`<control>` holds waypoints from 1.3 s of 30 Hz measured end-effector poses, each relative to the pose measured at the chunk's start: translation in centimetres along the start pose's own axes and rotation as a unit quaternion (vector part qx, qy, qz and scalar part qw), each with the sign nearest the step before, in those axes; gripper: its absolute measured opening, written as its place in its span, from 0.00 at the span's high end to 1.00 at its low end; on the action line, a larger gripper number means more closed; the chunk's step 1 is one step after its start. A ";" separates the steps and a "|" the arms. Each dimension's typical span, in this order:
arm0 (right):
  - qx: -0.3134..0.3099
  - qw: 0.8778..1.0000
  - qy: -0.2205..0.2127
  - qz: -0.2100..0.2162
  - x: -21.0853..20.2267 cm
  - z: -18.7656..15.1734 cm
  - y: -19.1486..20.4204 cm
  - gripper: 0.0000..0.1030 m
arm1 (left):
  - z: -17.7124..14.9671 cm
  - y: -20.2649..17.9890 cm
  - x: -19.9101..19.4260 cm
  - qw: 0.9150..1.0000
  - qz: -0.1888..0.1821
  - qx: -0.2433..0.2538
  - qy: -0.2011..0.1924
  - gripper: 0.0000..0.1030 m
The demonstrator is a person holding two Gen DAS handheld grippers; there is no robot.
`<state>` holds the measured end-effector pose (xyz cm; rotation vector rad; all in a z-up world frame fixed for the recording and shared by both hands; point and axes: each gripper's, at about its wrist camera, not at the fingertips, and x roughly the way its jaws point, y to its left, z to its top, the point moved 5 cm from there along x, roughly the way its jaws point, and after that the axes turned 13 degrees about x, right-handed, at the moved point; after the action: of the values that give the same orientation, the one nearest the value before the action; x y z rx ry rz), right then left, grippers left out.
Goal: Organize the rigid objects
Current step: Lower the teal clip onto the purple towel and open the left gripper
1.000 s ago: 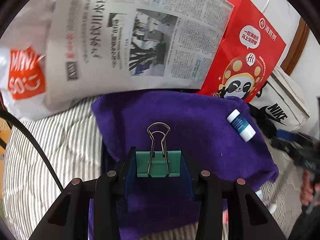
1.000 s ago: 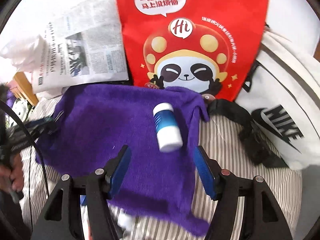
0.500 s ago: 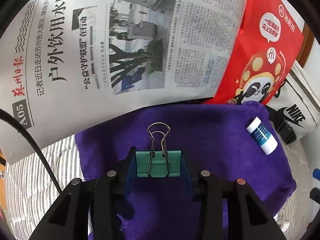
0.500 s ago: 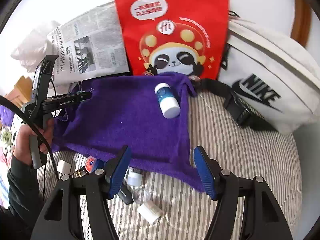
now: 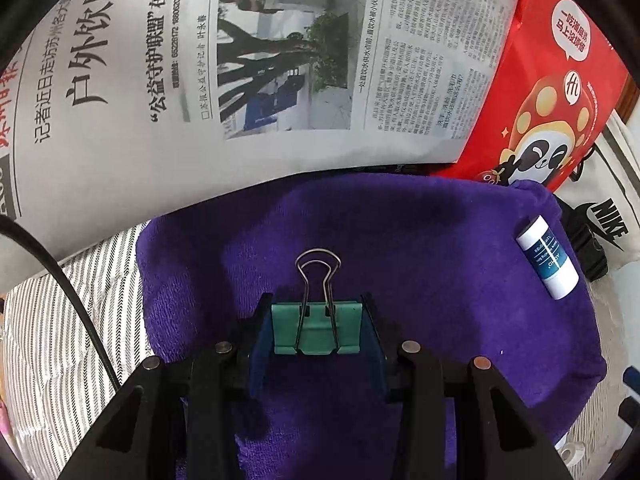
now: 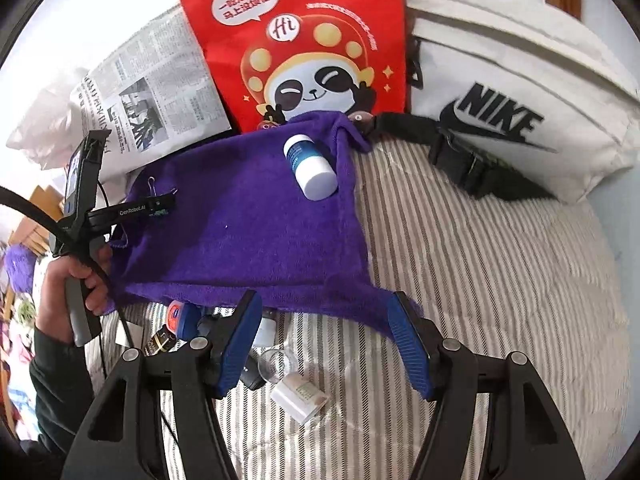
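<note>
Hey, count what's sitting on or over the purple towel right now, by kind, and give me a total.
Binder clip, green, clamped in the left hand-held gripper over the towel: 1
Small bottle, white with a blue label, lying near the towel's far right corner: 1
Total: 2

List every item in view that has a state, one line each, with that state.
Left claw: shut on the green binder clip.
Right claw: open, empty.
Green binder clip: held above the purple towel, wire handle pointing away.
White bottle: lying on its side on the towel.
Purple towel: spread flat on the striped bedding.
</note>
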<state>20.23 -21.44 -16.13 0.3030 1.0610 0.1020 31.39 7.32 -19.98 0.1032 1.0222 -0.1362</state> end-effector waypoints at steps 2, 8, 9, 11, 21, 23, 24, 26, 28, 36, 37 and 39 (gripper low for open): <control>0.007 1.000 0.003 0.000 0.2 -0.5 -0.1 0.37 | 0.1 -0.3 0.2 1.000 0.008 0.007 0.002 0.62; 0.025 1.000 -0.006 -0.001 -0.5 -0.8 0.1 0.37 | 0.6 -1.7 0.9 0.999 0.025 0.025 0.010 0.62; 0.019 1.000 -0.010 0.001 -0.9 -0.9 0.5 0.37 | 0.7 -1.8 0.9 0.999 0.023 0.026 0.010 0.60; 0.010 0.999 -0.029 -0.006 -1.8 -1.0 0.9 0.37 | 0.7 -2.1 0.9 1.000 0.013 0.027 0.009 0.56; -0.005 0.999 -0.052 -0.012 -4.6 -2.9 0.7 0.37 | -0.2 -3.3 0.2 0.998 0.030 0.040 0.031 0.45; -0.009 0.998 -0.058 -0.017 -5.3 -3.1 0.5 0.37 | -0.3 -4.1 -0.3 0.997 0.041 0.046 0.038 0.45; -0.011 0.998 -0.064 -0.020 -5.7 -3.2 0.4 0.37 | -0.3 -4.6 -0.8 0.997 0.045 0.048 0.035 0.46; -0.013 0.997 -0.072 -0.023 -6.5 -3.6 0.1 0.36 | -0.6 -5.6 -2.5 0.997 0.040 0.052 0.027 0.45; -0.013 0.997 -0.072 -0.022 -6.8 -3.8 -0.1 0.36 | -1.0 -6.4 -4.2 0.998 0.033 0.052 0.018 0.45; -0.015 0.997 -0.069 -0.026 -6.8 -5.1 -0.7 0.36 | -4.7 -8.3 -10.3 0.997 0.056 0.058 0.008 0.45; -0.017 0.997 -0.069 -0.028 -6.8 -5.3 -0.7 0.36 | -5.1 -8.0 -10.3 0.997 0.057 0.056 0.009 0.45; -0.021 0.997 -0.069 -0.031 -6.8 -5.6 -0.7 0.36 | -6.9 -7.4 -10.8 0.998 0.051 0.043 0.010 0.45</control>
<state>12.00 -22.58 -13.09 0.2348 0.9284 0.0475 18.81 1.76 -14.44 0.2355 1.0298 -0.0872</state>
